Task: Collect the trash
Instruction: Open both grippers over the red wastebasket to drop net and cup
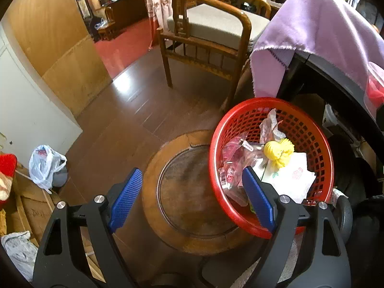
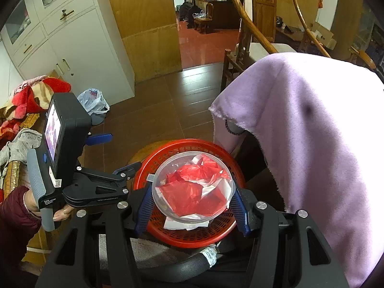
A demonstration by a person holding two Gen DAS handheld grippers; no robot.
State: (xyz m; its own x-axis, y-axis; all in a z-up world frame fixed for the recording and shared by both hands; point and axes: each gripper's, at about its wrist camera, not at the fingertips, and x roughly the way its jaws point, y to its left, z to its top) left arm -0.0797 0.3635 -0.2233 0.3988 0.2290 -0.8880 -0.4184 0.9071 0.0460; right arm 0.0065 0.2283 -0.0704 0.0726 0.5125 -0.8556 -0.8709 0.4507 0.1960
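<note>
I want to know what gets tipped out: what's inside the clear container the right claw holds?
The clear container held above the red basket contains crumpled red plastic and white paper. Anything beneath that wad is hidden.

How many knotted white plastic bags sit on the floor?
1: a white plastic bag on the wooden floor by the white cabinet, left of the red basket. Others may be hidden.

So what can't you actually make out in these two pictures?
- Basket contents, right view: covered by the clear tub that the right claw grips.
- Tub's bottom: buried under red plastic scraps.
- Chair under the purple cloth: draped over.
- Left view: same tub cut off by the edge.
</note>
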